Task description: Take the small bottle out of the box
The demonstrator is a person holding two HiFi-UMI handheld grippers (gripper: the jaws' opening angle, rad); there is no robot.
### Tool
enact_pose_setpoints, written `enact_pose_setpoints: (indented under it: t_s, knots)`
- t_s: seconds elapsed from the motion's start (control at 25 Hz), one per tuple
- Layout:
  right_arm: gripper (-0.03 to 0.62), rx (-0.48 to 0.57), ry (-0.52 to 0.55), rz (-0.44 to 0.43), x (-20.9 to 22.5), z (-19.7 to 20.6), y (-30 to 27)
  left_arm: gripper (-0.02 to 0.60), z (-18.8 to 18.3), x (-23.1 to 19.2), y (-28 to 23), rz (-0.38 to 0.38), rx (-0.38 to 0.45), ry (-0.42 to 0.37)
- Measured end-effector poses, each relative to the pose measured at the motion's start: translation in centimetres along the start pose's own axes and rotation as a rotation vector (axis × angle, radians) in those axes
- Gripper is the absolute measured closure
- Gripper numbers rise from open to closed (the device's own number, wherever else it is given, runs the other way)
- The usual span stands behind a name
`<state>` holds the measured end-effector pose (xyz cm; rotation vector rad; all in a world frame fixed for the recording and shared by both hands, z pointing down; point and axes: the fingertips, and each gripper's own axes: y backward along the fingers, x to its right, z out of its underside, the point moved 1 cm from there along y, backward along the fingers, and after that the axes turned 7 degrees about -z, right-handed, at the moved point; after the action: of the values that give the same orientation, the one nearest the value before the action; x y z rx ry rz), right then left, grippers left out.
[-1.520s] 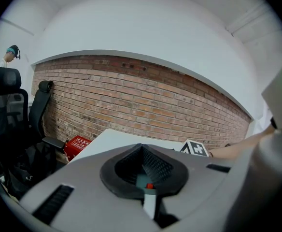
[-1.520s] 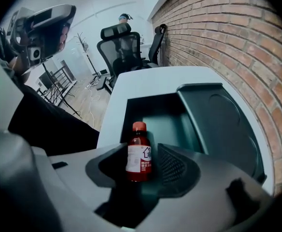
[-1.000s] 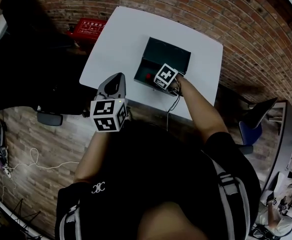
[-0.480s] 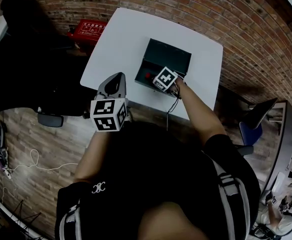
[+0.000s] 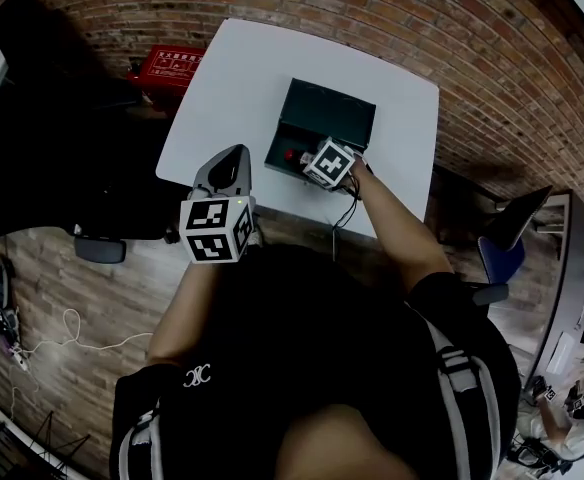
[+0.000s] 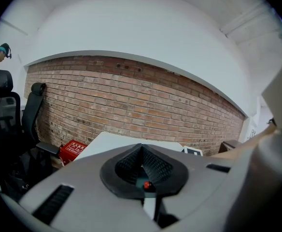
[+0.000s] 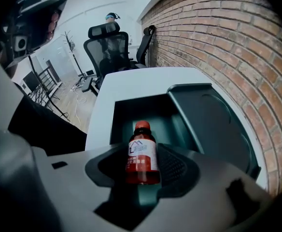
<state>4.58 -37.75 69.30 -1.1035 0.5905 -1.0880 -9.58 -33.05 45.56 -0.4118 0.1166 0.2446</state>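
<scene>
The right gripper (image 7: 142, 164) has its jaws closed on the small bottle of red liquid with a red cap and a white label (image 7: 142, 151). The bottle stands upright between them at the near end of the open dark green box (image 7: 199, 115), which is on the white table (image 5: 232, 88). The left gripper (image 6: 141, 154) hangs by the table's near edge, its jaws together and holding nothing.
</scene>
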Motion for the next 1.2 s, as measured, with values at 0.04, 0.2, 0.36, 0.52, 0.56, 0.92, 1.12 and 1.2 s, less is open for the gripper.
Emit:
enact_pose_setpoints:
  t_s: [0.04, 0.2, 0.36, 0.52, 0.56, 0.92, 1.12, 1.2]
  knots:
    - [0.39, 0.011, 0.003, 0.003, -0.1, -0.1, 0.2, 0.575, -0.1, 0.1, -0.1, 0.003, 0.0, -0.002]
    - [0.39, 0.065, 0.016, 0.022, -0.2, -0.7, 1.0, 0.575, -0.1, 0.3, -0.4, 0.015, -0.004, -0.006]
    - [0.39, 0.127, 0.016, 0.037, -0.2, -1.3, 1.6, 0.575, 0.0, 0.8, -0.8, 0.028, -0.007, -0.012]
    - [0.391, 0.209, 0.003, 0.062, -0.3, -2.4, 3.2, 0.575, -0.3, 1.1, -1.2, 0.044, -0.009, -0.019]
    - [0.391, 0.229, 0.001, 0.068, -0.4, -2.8, 3.6, 0.575, -0.3, 1.2, -1.4, 0.047, -0.01, -0.021]
    - [0.391, 0.461, -0.033, 0.177, -0.3, -6.4, 8.7, 0.575, -0.5, 1.8, -2.6, 0.075, -0.018, -0.028]
    - [0.391, 0.608, -0.107, 0.249, 0.1, -7.3, 12.3, 0.575, -0.7, 2.7, -3.4, 0.099, -0.023, -0.04]
    - [0.391, 0.65, -0.134, 0.283, 0.2, -7.4, 13.7, 0.575, -0.9, 3.1, -3.8, 0.109, -0.022, -0.046]
